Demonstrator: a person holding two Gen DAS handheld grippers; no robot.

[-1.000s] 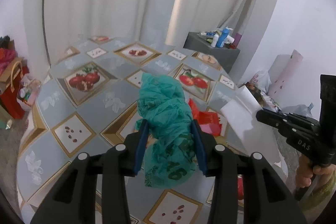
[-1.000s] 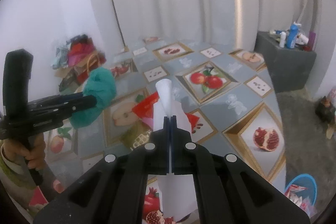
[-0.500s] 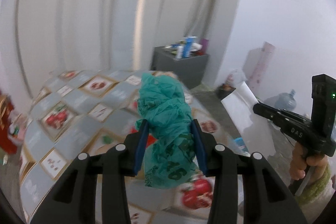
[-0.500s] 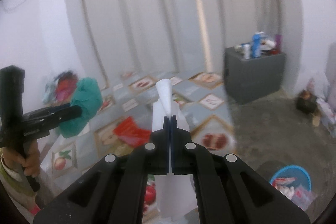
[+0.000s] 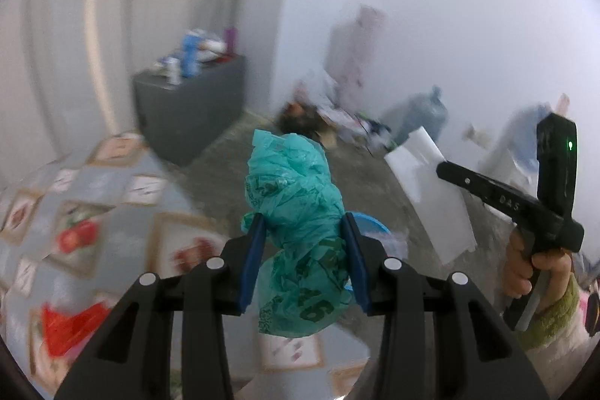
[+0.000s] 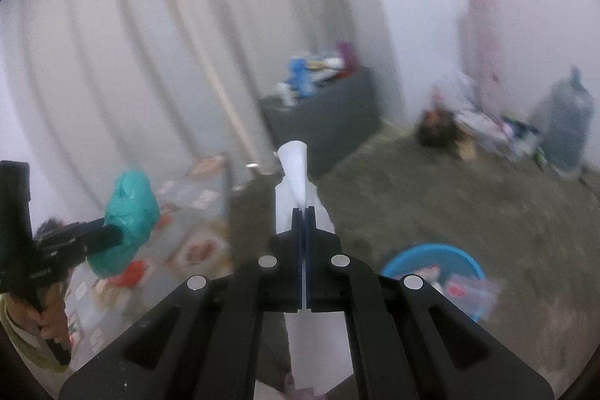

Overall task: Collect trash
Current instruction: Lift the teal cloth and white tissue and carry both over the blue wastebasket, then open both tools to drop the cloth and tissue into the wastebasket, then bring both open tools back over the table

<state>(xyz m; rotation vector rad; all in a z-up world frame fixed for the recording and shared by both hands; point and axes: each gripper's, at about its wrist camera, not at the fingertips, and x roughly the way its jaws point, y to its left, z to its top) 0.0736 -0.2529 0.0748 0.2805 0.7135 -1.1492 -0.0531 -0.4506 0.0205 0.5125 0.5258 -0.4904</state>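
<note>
My left gripper [image 5: 302,229] is shut on a crumpled teal plastic bag [image 5: 296,208], carried in the air past the table's edge. The bag [image 6: 129,208] and the left gripper [image 6: 108,235] also show at the left of the right wrist view. My right gripper [image 6: 303,210] is shut on a sheet of white paper [image 6: 294,164] that sticks out ahead of and hangs below the jaws. From the left wrist view, the paper [image 5: 431,197] juts from the right gripper [image 5: 444,169]. A blue basin [image 6: 431,263] holding wrappers stands on the floor low at the right, also peeking out behind the teal bag [image 5: 369,223].
The table [image 5: 112,212] with a fruit-print cloth lies at the left, red trash [image 5: 69,328] on it. A grey cabinet [image 6: 326,115] with bottles stands by the curtain. A water jug [image 6: 566,122] and clutter line the far wall. Bare floor [image 6: 450,194] spreads between.
Both grippers swung right, off the table toward the floor, still holding the teal bag and the white paper. The blue basin came closer in the right wrist view. The picture is blurred.
</note>
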